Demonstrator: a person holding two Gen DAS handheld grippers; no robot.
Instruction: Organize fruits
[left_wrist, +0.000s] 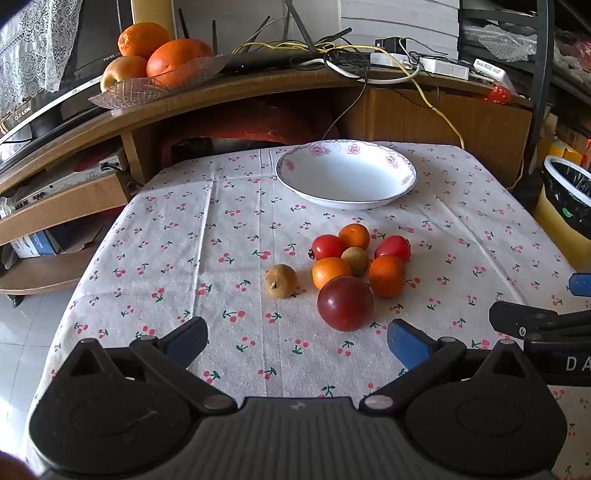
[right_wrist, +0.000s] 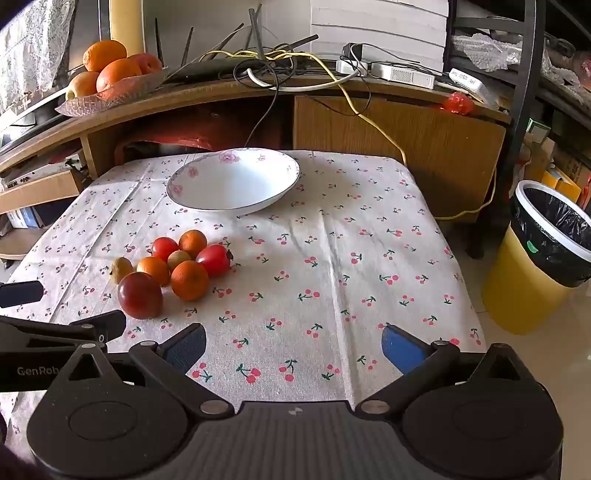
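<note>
Both your grippers hang spread and empty — the fruit cluster (left_wrist: 354, 269) sits ahead of the left gripper (left_wrist: 295, 343), its red apple (left_wrist: 345, 303) nearest; the right gripper (right_wrist: 291, 345) faces bare cloth, bowl (left_wrist: 295, 184) beyond.

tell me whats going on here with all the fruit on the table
A person holds two grippers over a cherry-print tablecloth. The left gripper and the right gripper both hover with jaws open, holding nothing. A cluster of small fruits sits loose on the cloth, and the white bowl behind it holds nothing, so sorting has not begun.
</note>
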